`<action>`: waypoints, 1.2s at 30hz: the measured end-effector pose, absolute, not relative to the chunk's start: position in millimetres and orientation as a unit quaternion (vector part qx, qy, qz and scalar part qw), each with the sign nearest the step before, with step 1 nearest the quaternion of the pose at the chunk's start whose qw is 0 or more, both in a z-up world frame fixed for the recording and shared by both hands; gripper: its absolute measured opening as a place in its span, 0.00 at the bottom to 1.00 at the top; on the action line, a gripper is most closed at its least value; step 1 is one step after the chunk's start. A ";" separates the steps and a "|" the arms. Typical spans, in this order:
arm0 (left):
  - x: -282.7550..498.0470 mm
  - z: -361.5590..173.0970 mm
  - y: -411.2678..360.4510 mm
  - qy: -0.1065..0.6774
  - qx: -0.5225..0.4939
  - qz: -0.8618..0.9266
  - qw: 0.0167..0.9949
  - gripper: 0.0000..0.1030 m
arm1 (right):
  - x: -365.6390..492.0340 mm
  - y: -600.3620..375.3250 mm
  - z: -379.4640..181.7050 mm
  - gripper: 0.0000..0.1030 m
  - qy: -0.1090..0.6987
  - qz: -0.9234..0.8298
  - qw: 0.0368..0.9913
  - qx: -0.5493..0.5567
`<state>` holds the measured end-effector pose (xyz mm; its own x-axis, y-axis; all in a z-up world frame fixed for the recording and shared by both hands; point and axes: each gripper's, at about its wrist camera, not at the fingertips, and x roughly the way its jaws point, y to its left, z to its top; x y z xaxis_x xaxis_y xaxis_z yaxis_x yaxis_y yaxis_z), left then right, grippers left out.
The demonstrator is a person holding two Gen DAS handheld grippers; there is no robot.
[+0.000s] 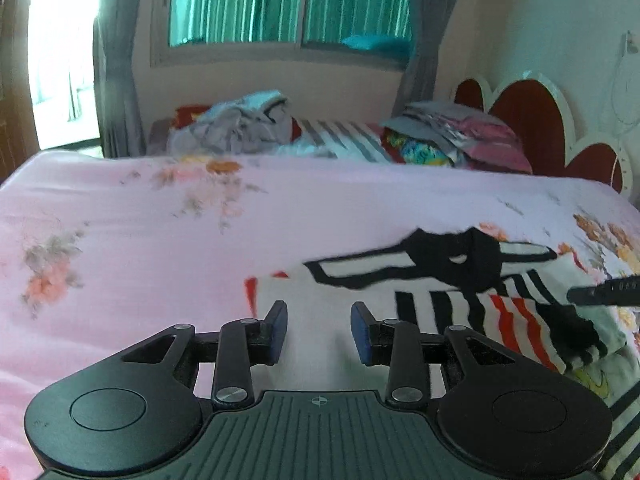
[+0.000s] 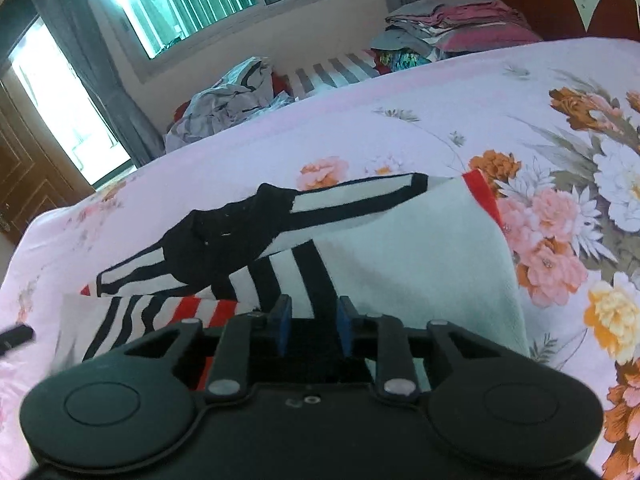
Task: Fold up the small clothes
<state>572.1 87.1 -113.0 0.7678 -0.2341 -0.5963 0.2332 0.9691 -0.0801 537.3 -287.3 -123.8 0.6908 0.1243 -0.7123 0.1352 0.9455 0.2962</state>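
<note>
A small garment [image 1: 440, 280], white with black and red stripes and a black patch, lies partly folded on the pink floral bedsheet [image 1: 160, 240]. My left gripper [image 1: 319, 332] hovers over the garment's white left part; its blue pads stand apart with nothing pinched between them. A black tip of the right gripper pokes in at the right edge of the left wrist view. In the right wrist view the garment [image 2: 380, 256] fills the centre. My right gripper [image 2: 314, 326] sits low over a black stripe, jaws slightly apart, with the cloth showing in the gap and not pinched.
A crumpled grey heap of clothes [image 1: 240, 124] and a folded stack [image 1: 460, 136] lie at the bed's far side. A red and white scalloped headboard [image 1: 528, 108] stands at the right. A curtained window [image 1: 288, 4] is behind, with a bright doorway [image 1: 60, 60] at the left.
</note>
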 end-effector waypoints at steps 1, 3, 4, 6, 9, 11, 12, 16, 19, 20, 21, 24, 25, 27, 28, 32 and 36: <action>571.0 -112.8 89.7 0.320 -0.006 -0.128 0.939 0.34 | 534.9 -285.6 -123.5 0.25 0.391 0.002 0.906 0.163; 576.4 -114.5 85.5 0.322 0.007 -0.129 0.938 0.34 | 532.6 -278.0 -121.8 0.25 0.383 0.015 0.911 0.154; 582.3 -117.3 82.0 0.327 0.009 -0.131 0.936 0.34 | 533.9 -273.6 -121.7 0.24 0.381 0.021 0.912 0.153; 600.6 -128.7 71.0 0.346 -0.003 -0.146 0.927 0.34 | 541.2 -260.6 -122.3 0.22 0.382 0.027 0.912 0.147; 628.6 -150.4 50.0 0.365 0.020 -0.134 0.921 0.35 | 559.0 -232.2 -122.6 0.18 0.384 0.055 0.911 0.141; 637.2 -153.8 42.7 0.361 0.033 -0.127 0.923 0.35 | 573.6 -209.2 -123.6 0.17 0.382 0.075 0.912 0.125; 640.1 -154.5 40.6 0.360 0.040 -0.123 0.924 0.35 | 581.8 -198.1 -124.5 0.17 0.382 0.086 0.912 0.125; 651.1 -164.7 47.2 0.380 0.028 -0.118 0.917 0.36 | 605.8 -153.7 -129.3 0.16 0.384 0.139 0.907 0.108; 652.7 -170.3 57.0 0.381 0.025 -0.115 0.917 0.45 | 616.7 -128.7 -139.3 0.18 0.394 0.156 0.901 0.090; 653.0 -172.3 61.3 0.381 0.021 -0.117 0.917 0.45 | 618.7 -124.9 -145.4 0.18 0.404 0.158 0.897 0.087; 654.6 -173.9 66.0 0.380 0.019 -0.115 0.918 0.45 | 620.5 -122.7 -153.6 0.11 0.418 0.146 0.894 0.068; 658.9 -178.5 82.7 0.380 0.001 -0.117 0.917 0.45 | 609.6 -142.2 -157.4 0.00 0.404 0.108 0.906 0.070; 659.2 -179.2 84.1 0.379 0.001 -0.122 0.917 0.45 | 606.7 -146.6 -155.4 0.00 0.403 0.099 0.907 0.069; 658.1 -179.3 80.9 0.377 0.013 -0.122 0.918 0.45 | 603.8 -147.8 -153.1 0.00 0.405 0.097 0.907 0.058; 657.6 -176.6 77.8 0.380 0.018 -0.115 0.917 0.45 | 603.6 -145.6 -151.6 0.00 0.406 0.097 0.908 0.050; 625.8 -150.8 45.1 0.345 0.062 -0.124 0.928 0.51 | 593.2 -128.5 -136.7 0.33 0.383 0.109 0.917 0.012; 595.3 -155.9 11.9 0.349 0.052 -0.147 0.924 0.55 | 583.6 -141.8 -142.6 0.23 0.411 0.103 0.905 0.042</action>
<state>595.3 11.9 -155.9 0.7135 -0.2350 -0.6601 0.3078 0.9514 -0.0061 583.6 -141.8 -142.6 0.6405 0.2205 -0.7356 -0.1514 0.9754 0.1606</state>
